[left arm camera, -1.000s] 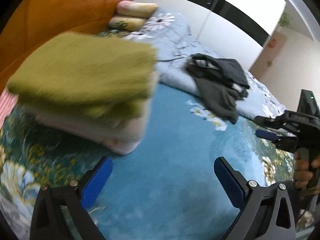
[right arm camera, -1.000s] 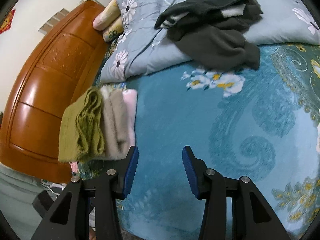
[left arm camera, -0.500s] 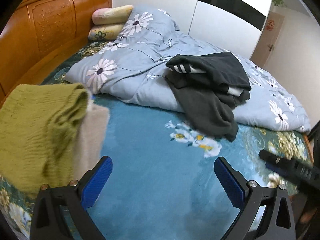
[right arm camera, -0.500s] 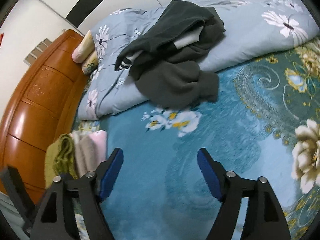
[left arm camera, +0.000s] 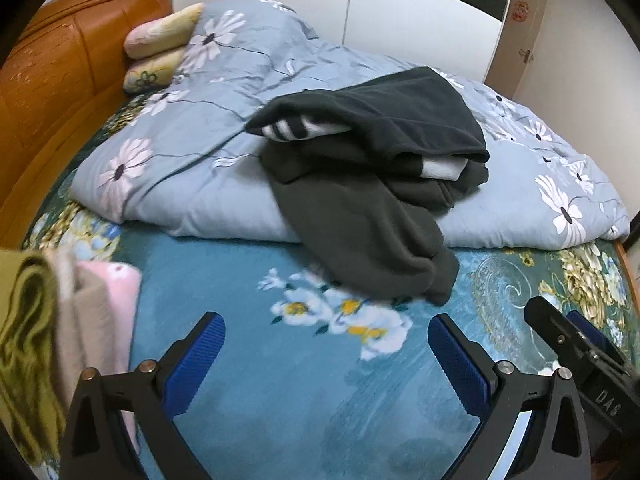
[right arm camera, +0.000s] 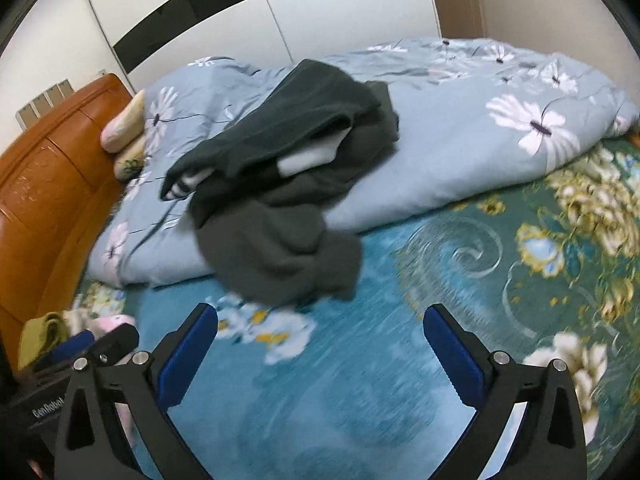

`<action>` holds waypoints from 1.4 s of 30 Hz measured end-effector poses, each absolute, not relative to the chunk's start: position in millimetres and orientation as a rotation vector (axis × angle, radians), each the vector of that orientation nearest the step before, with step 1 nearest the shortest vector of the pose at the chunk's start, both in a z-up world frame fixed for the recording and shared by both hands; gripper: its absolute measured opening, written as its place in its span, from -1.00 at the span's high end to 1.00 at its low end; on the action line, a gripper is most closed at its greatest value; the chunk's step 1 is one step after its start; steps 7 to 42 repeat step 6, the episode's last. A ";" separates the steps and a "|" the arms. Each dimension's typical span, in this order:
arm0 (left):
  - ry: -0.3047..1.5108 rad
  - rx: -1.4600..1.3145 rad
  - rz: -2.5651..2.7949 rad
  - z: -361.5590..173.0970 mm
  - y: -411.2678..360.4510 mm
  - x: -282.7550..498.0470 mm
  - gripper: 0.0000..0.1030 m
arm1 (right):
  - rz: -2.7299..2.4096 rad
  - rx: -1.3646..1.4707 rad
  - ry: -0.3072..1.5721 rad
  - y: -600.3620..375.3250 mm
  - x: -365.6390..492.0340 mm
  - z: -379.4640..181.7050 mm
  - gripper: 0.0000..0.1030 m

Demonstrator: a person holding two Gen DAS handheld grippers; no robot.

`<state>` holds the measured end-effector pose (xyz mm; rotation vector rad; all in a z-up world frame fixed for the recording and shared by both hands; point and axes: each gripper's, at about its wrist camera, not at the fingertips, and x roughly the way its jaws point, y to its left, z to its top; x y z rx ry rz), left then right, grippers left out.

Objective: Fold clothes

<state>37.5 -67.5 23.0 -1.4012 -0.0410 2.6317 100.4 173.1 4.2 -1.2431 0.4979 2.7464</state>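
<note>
A pile of dark grey clothes (left arm camera: 372,184) with white stripes lies crumpled on the blue flowered quilt (left arm camera: 208,160), spilling onto the teal bedspread (left arm camera: 288,392); it also shows in the right wrist view (right arm camera: 276,200). A folded stack, olive on beige on pink (left arm camera: 48,340), sits at the left edge, and shows small in the right wrist view (right arm camera: 52,332). My left gripper (left arm camera: 326,350) is open and empty above the bedspread. My right gripper (right arm camera: 320,344) is open and empty, short of the dark pile.
An orange wooden headboard (left arm camera: 52,80) runs along the left. Two pillows (left arm camera: 156,48) lie by it. White wardrobe doors (left arm camera: 400,20) stand behind the bed. The right gripper's body shows at the lower right of the left wrist view (left arm camera: 580,360).
Both views have swung from the folded stack toward the dark clothes pile, which now looks nearer. My right gripper has opened wide. My left gripper stayed open.
</note>
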 end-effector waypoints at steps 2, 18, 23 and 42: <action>-0.026 -1.396 2.638 22.5 -60.9 29.3 -1.00 | 2.741 -1.223 0.468 177.1 92.9 3.1 -0.99; -0.014 -1.377 2.660 23.7 -55.6 17.7 -1.00 | 2.749 -1.159 0.410 182.6 83.0 3.2 -0.99; -0.014 -1.377 2.660 23.7 -55.6 17.7 -1.00 | 2.749 -1.159 0.410 182.6 83.0 3.2 -0.99; -0.014 -1.377 2.660 23.7 -55.6 17.7 -1.00 | 2.749 -1.159 0.410 182.6 83.0 3.2 -0.99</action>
